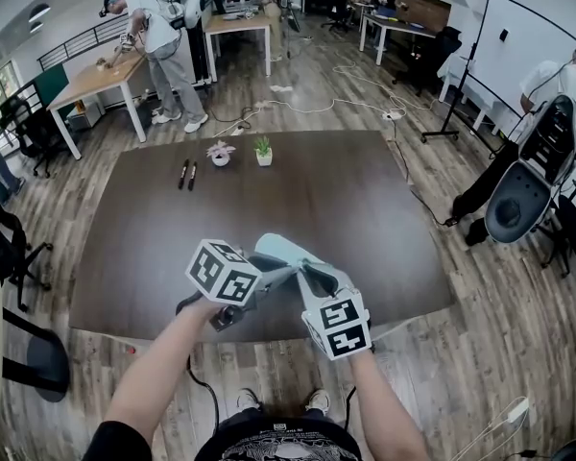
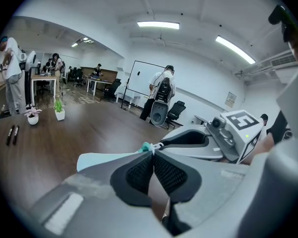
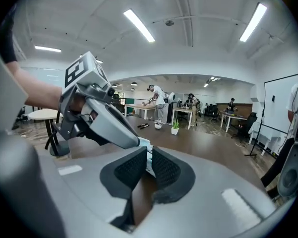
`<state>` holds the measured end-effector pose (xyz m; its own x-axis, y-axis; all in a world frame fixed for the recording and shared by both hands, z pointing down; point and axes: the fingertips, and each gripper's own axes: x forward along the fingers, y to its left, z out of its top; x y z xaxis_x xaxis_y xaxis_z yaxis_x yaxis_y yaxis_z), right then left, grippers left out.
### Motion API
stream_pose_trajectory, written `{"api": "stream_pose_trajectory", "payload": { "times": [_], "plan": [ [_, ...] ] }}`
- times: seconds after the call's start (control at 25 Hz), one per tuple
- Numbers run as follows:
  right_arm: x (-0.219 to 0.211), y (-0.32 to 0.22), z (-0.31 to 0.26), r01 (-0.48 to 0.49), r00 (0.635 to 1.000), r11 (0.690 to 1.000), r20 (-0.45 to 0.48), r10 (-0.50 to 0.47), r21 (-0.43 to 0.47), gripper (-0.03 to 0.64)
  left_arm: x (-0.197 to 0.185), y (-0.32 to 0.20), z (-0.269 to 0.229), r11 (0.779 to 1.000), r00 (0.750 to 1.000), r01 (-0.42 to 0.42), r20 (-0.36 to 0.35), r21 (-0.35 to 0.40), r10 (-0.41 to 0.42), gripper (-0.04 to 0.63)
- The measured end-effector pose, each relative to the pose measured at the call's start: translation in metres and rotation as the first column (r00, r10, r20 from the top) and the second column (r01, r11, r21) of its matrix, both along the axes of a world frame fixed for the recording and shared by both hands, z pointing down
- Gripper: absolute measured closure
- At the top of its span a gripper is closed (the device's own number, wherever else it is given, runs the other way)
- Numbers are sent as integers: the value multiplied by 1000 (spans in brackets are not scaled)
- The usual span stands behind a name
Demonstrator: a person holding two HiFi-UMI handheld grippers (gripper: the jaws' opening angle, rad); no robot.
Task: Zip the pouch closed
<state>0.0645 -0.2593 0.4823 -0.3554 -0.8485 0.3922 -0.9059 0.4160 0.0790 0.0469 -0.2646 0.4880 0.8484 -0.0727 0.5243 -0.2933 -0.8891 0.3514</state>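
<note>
- While you hold both grippers over the near edge of the table (image 1: 298, 200), the pale teal pouch (image 1: 276, 249) sits between them.
- Your left gripper (image 2: 153, 153) has its jaws pressed together on one end of the pouch.
- Your right gripper (image 3: 149, 152) has its jaws nearly together, pinching the pouch edge just beside the left gripper's tips.

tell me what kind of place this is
Probably an open-plan office or lab workspace: desks with people working at them, a whiteboard on a stand, and office chairs around the room.
</note>
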Motion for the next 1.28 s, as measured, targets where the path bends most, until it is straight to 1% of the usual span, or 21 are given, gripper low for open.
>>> {"api": "stream_pose_trajectory", "payload": {
  "times": [0.04,0.2,0.4,0.68,0.76,0.88,1.08,1.28],
  "plan": [
    [1,0,0,-4,1000,1000,17,4,-4,588,0,1,-1,1000,1000,-3,-2,0,3,585],
    [2,-1,1,-1,994,999,109,5,-34,588,1,5,-2,1000,1000,-24,-6,5,24,586],
    [1,-1,4,-5,988,999,151,13,-53,588,-3,7,0,1000,1000,-28,-5,8,28,586],
    [-3,1,8,-7,966,996,258,28,-85,609,-7,6,5,1000,1000,5,-2,11,-5,585],
    [-7,2,9,-3,958,996,284,30,-92,609,-11,5,7,999,999,36,-3,7,-36,586],
    [-15,4,11,-2,947,995,319,34,-102,611,-21,5,10,994,993,112,-25,-18,-112,586],
    [-28,7,17,2,941,993,337,37,-116,611,-38,5,19,972,972,234,-31,-19,-235,586],
    [-40,7,20,11,941,993,337,29,-116,611,-51,5,21,950,950,311,-41,-13,-311,586]
  ]
}}
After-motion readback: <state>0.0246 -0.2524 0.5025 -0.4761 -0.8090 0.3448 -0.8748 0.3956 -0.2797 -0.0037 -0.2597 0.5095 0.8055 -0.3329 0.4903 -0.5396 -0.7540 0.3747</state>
